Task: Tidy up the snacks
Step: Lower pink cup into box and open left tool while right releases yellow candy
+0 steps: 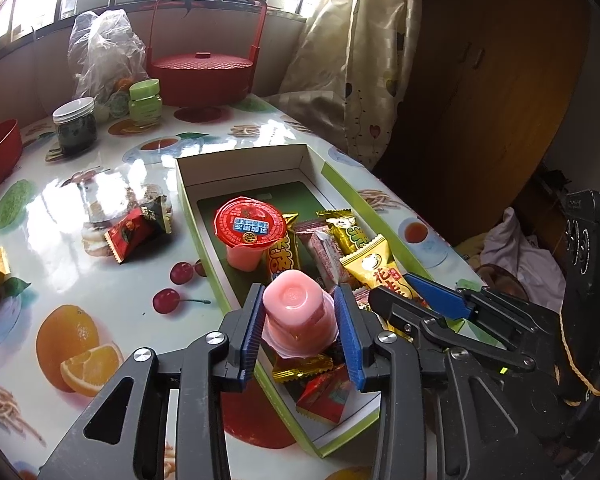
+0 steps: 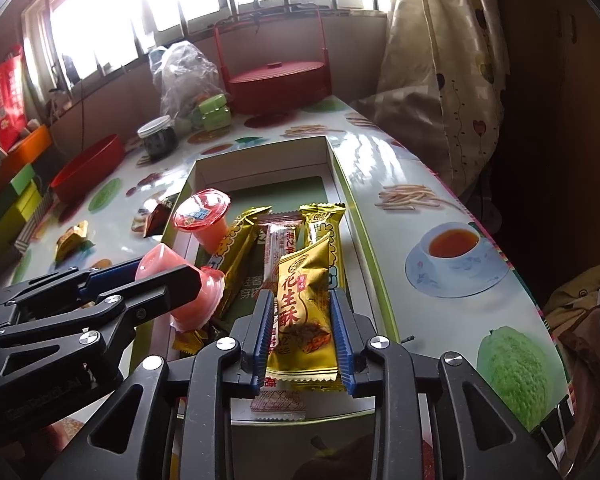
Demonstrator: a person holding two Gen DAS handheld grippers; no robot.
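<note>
The left gripper [image 1: 298,322] pinches an upturned pink jelly cup [image 1: 296,312] over the box [image 1: 240,160]. The right gripper [image 2: 304,334] straddles a gold packet [image 2: 304,312]; contact unclear.

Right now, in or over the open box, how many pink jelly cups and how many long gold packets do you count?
Pink jelly cups: 2
Long gold packets: 3
Total: 5
</note>
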